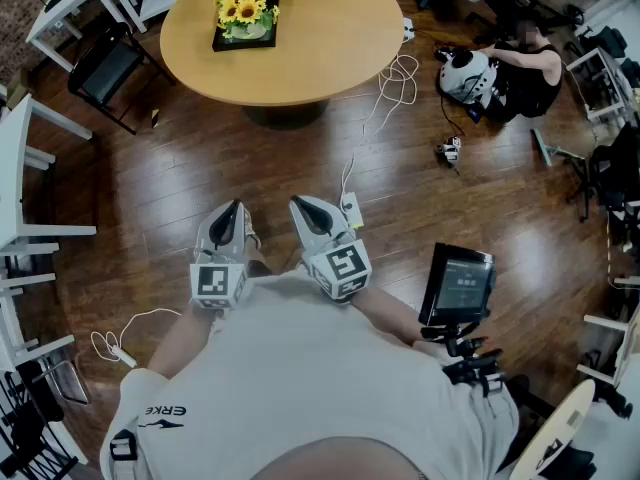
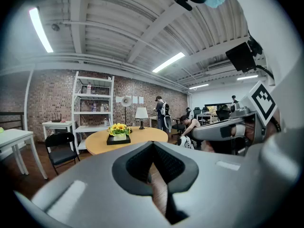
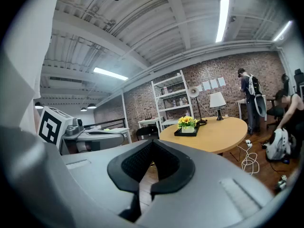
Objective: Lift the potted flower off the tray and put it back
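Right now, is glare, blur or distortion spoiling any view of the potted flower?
Head view: sharp, light glare on the floor, potted flower small near the top edge. Left gripper view: heavy fisheye, dark corners, flower small but crisp. Right gripper view: same fisheye, bright ceiling light, flower readable.

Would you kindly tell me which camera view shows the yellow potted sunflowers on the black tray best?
The head view: it looks down on the yellow potted sunflowers and the whole black rectangular tray on the round wooden table. Both gripper views show them side-on, small and distant.
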